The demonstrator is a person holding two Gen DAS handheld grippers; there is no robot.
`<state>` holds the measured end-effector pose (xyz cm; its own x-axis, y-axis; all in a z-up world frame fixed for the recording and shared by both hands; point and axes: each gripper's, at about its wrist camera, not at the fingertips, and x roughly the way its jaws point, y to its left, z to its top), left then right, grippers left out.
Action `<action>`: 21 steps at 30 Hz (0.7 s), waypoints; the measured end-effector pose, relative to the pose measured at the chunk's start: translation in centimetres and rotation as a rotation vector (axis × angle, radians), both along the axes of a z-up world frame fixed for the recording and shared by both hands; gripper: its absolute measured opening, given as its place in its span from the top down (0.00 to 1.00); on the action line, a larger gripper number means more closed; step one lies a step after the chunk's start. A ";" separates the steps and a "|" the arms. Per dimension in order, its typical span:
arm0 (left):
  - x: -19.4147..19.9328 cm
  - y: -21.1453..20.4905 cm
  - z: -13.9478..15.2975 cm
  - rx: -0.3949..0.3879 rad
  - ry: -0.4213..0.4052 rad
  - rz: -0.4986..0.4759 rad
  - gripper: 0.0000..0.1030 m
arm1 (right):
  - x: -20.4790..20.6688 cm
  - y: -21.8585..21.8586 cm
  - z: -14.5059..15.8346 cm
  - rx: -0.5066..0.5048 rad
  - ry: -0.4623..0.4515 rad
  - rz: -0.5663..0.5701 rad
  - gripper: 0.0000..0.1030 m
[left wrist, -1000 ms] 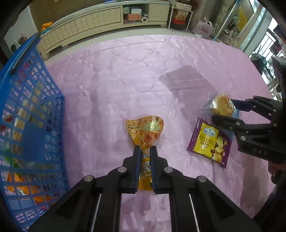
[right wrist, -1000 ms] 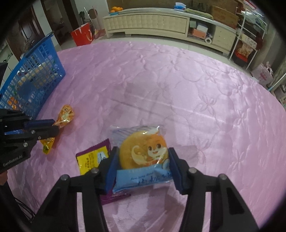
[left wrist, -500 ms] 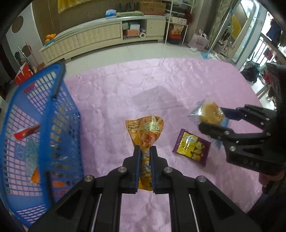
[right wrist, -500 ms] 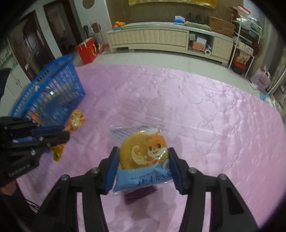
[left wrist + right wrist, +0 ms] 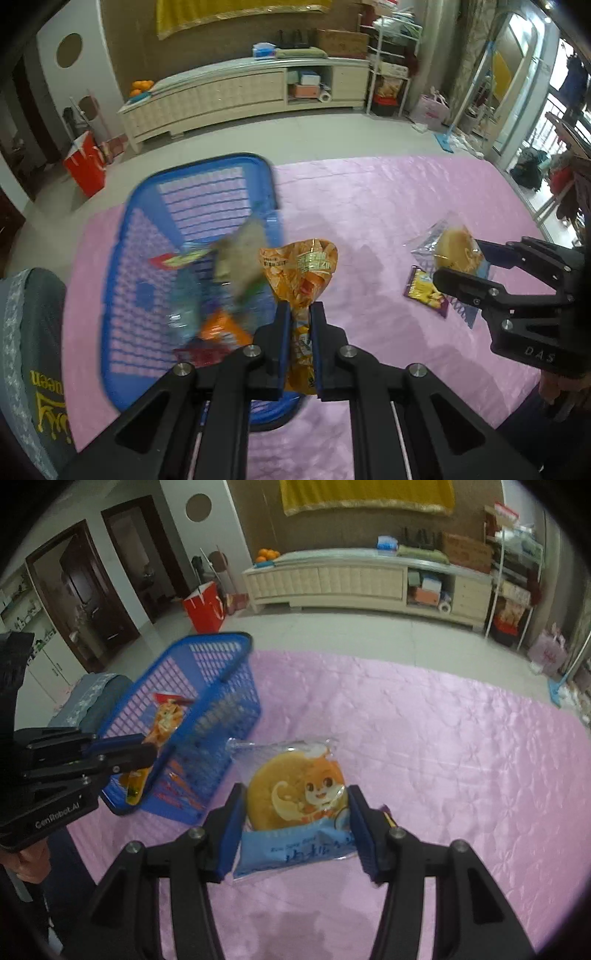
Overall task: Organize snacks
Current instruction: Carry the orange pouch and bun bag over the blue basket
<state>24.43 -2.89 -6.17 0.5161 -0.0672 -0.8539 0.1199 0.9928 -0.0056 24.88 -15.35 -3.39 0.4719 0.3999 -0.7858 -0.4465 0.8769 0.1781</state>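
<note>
My left gripper point(image 5: 298, 314) is shut on the twisted neck of an orange snack bag point(image 5: 303, 269), held in the air beside the right rim of a blue mesh basket point(image 5: 122, 258). That basket holds several snack packets. My right gripper point(image 5: 293, 805) is shut on a clear-and-blue packet with a round cake point(image 5: 295, 797), lifted above the pink tablecloth point(image 5: 443, 746). In the left wrist view the right gripper point(image 5: 458, 264) and its cake packet point(image 5: 456, 247) hang at the right. A purple-and-yellow packet point(image 5: 424, 291) lies flat on the cloth below them.
A grey chair back with a lace strip point(image 5: 33, 350) stands left of the basket. Beyond the table are a tiled floor, a red paper bag point(image 5: 205, 607) and a long cream cabinet point(image 5: 351, 581). A hand point(image 5: 26, 864) grips the left tool.
Both grippers have risen off the cloth with their packets and swung left toward the basket, which now shows from above. The purple packet stayed on the cloth.
</note>
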 end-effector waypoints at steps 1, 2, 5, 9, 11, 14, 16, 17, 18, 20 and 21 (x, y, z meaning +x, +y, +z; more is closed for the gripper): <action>-0.3 0.7 0.3 -0.003 -0.003 0.005 0.91 | -0.2 0.7 0.2 0.003 0.001 0.005 0.44; -0.7 1.6 0.6 -0.007 -0.006 0.013 0.91 | -0.3 1.3 0.4 0.008 0.006 0.014 0.44; -1.4 3.3 1.0 -0.005 -0.014 0.030 0.91 | -0.5 3.5 1.1 0.009 0.005 0.047 0.44; -2.3 5.8 1.4 -0.008 -0.022 0.056 0.91 | -0.8 6.0 2.1 0.003 -0.025 0.084 0.44; -2.5 6.8 1.5 -0.010 -0.020 0.064 0.91 | -1.0 7.3 2.3 0.001 -0.038 0.097 0.44; -2.7 8.0 1.3 0.010 -0.013 0.072 0.90 | -0.9 8.9 2.0 -0.003 -0.022 0.117 0.44; -2.6 8.6 0.9 0.029 -0.007 0.073 0.90 | -1.0 9.9 1.7 -0.007 -0.015 0.125 0.44; -2.6 8.8 0.8 0.034 -0.008 0.071 0.90 | -0.9 10.2 1.5 -0.009 -0.013 0.126 0.44; -2.5 9.2 0.6 0.037 -0.007 0.069 0.90 | -1.0 10.6 1.3 -0.015 -0.008 0.129 0.44; -2.5 9.6 0.2 0.040 -0.006 0.070 0.90 | -1.0 11.4 1.1 -0.025 -0.004 0.136 0.44; -2.4 9.9 0.0 0.037 -0.003 0.071 0.90 | -1.1 11.7 1.0 -0.031 -0.002 0.138 0.44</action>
